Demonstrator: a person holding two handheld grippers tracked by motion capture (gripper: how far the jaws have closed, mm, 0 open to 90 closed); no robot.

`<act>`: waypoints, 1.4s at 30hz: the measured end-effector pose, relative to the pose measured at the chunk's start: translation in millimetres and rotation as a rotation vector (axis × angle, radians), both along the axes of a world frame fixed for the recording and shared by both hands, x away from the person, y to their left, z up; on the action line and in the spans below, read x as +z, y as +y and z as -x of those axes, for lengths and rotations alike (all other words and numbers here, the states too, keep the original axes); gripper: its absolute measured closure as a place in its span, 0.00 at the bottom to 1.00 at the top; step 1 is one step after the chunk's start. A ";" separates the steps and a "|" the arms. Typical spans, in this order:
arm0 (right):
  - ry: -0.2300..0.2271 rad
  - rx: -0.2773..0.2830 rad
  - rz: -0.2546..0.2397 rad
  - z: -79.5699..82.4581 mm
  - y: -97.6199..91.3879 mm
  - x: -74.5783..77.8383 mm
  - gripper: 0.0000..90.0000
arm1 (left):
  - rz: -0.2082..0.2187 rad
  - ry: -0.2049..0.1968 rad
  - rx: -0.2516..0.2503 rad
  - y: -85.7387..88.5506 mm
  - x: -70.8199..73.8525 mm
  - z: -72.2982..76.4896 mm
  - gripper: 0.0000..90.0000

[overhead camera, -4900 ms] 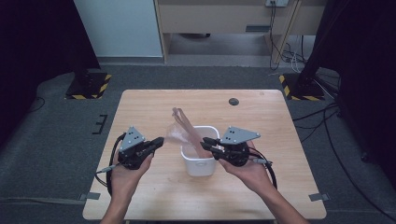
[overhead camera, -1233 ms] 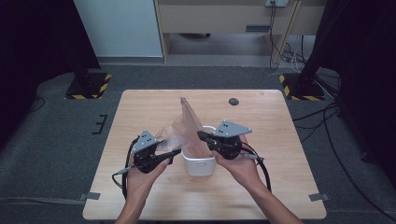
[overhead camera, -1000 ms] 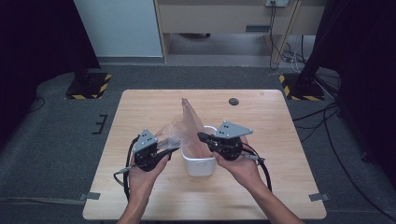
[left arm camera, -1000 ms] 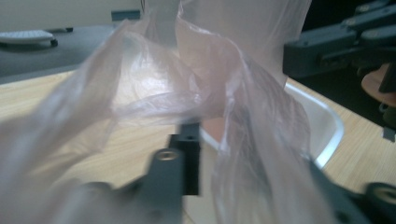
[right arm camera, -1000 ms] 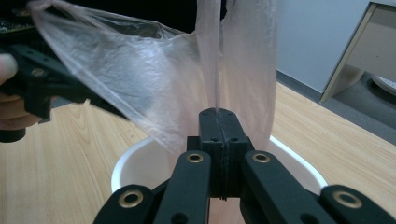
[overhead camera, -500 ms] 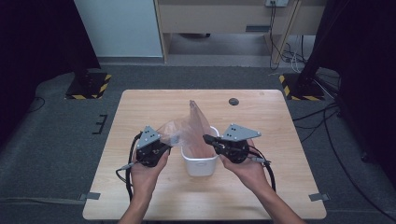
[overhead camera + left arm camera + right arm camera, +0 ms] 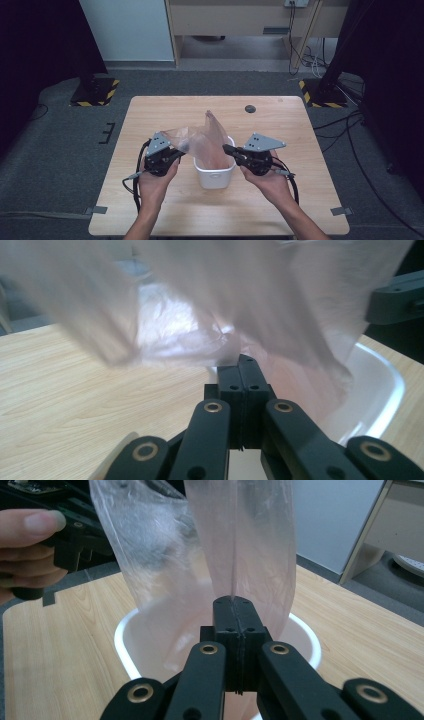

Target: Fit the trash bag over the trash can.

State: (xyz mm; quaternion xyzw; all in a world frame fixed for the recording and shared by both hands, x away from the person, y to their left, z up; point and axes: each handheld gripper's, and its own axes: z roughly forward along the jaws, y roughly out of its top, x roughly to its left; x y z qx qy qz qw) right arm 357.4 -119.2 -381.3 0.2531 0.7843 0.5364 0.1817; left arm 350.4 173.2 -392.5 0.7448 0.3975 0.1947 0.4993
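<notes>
- left gripper (image 7: 176, 154): held in the person's left hand (image 7: 152, 181) on the left side of the white bin; in the left gripper view its jaws are pressed together (image 7: 243, 371) with a fold of the clear plastic bag (image 7: 240, 305) caught at their tips.
- right gripper (image 7: 229, 150): held in the person's right hand (image 7: 270, 181) on the right side of the bin; in the right gripper view its jaws are closed flat against each other (image 7: 233, 611), pinching an edge of the bag (image 7: 235, 540) that rises straight above them.
- clear plastic bag (image 7: 202, 142): thin, translucent, faintly pink; stretched between the two grippers, its lower part hanging inside the bin, one corner standing up in a peak above the rim.
- white bin (image 7: 215, 172): small, rounded-rectangular plastic container, upright near the middle of the table, between the two grippers; its rim shows in both gripper views (image 7: 385, 385) (image 7: 122, 630).
- wooden table (image 7: 165, 107): light wood top; a small dark round object (image 7: 250, 108) lies near its far edge, well apart from the bin.
- cables (image 7: 137, 177): black, trailing from each gripper toward the near edge of the table.
</notes>
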 end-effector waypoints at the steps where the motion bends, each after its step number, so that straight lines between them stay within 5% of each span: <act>1: 0.002 -0.003 0.000 0.5 -1.5 -0.1 1.00 | -0.003 0.000 0.004 0.8 0.4 -1.2 1.00; 14: 0.016 -0.029 -0.008 8.9 -32.7 -5.6 1.00 | -0.044 0.007 0.024 6.8 -1.3 -18.5 1.00; 23: 0.023 -0.026 -0.015 7.5 -35.1 -6.3 1.00 | 0.006 -0.001 0.032 4.8 -2.5 -14.8 0.99; 29: 0.024 -0.011 -0.013 7.8 -29.5 -7.1 1.00 | 0.040 -0.025 0.068 5.8 -2.7 -17.1 0.64; 33: 0.028 -0.004 -0.014 7.8 -26.7 -7.3 1.00 | 0.061 -0.021 0.056 6.1 -4.5 -21.2 0.55; 39: 0.038 0.007 -0.020 6.8 -26.0 -7.7 1.00 | 0.130 0.022 -0.020 3.7 -10.9 -33.5 0.52; 42: 0.049 0.008 -0.026 5.3 -25.9 -8.0 1.00 | 0.114 0.016 -0.059 -1.7 -12.0 -37.4 0.58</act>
